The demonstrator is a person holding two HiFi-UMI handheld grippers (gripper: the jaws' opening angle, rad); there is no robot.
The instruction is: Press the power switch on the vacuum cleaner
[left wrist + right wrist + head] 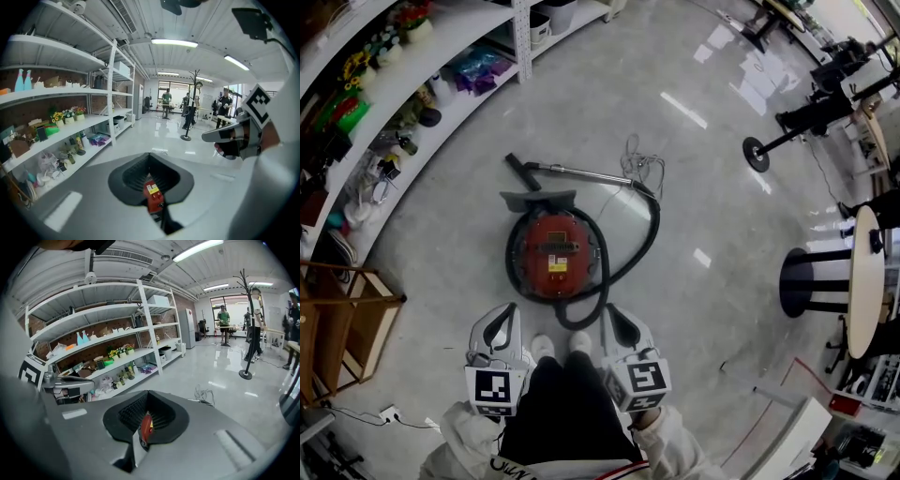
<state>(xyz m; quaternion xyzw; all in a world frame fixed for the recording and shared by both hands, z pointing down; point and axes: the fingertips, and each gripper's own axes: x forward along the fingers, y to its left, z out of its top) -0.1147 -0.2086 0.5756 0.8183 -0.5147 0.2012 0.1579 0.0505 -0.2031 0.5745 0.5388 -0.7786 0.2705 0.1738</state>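
Straight ahead on the glossy grey floor (712, 216), just past the shoes (542, 347): red vacuum cleaner (556, 255), round, sitting flat, top facing up. Power switch somewhere on that top, too small to pick out. Wide open floor beyond it and to its right. Tighter on the left, bounded by long white shelves (422, 103) packed with bottles, flowers and small goods. Wooden frame (347, 319) at near left by the shelf end.

Left claw (510, 309) and right claw (609, 309) held side by side in front of the body, one each side of the legs, both aimed forward and down toward the vacuum, not touching it. Left claw closed, tips together, gripping nothing, vacuum showing through the dark hollow behind the tips. Right claw likewise closed and empty, same red body seen through its hollow. Marker cubes nearest the body.

In the way: black hose (649, 234) looping from the vacuum's near side, between vacuum and shoes, round the right and up to a metal tube (581, 172). Floor nozzle (539, 198) just behind the vacuum. Loose white cable (642, 161) beside the tube's far end.

Well apart at right: round counter (855, 281) on a black pedestal, and a stand with a disc base (757, 155). Far end of the room: coat stand (246, 324) and several people (166, 98) standing.
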